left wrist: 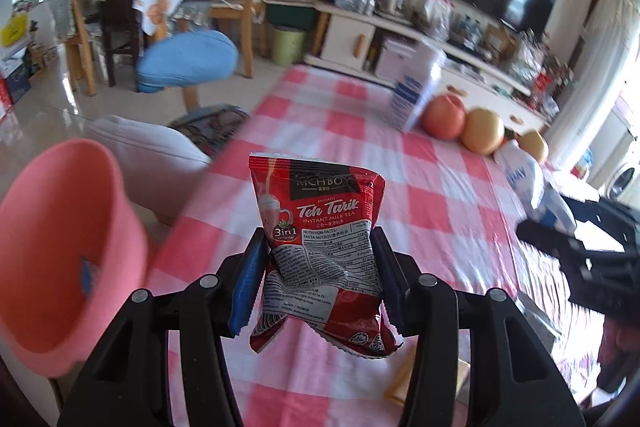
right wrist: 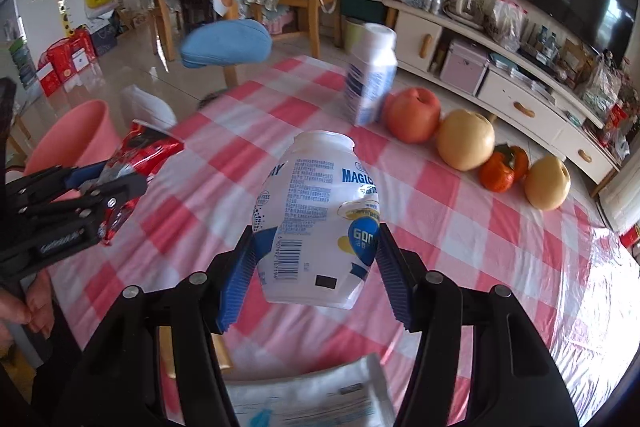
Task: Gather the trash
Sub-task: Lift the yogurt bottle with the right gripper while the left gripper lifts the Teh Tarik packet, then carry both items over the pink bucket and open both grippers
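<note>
Checked tablecloth [left wrist: 440, 155], sachet [left wrist: 320, 227] between fingers [left wrist: 250, 267]

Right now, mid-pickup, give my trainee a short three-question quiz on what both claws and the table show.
1. True or false: the left claw is shut on a red tea sachet.
2. What does the right claw hold? A) an apple B) a white plastic bottle C) a milk carton
3. Fill in: the pink bin stands off the table's ____ edge, as the left wrist view shows it.

Key:
1. True.
2. B: the white plastic bottle; the apple and milk carton stand on the checked tablecloth.
3. Left.
</note>
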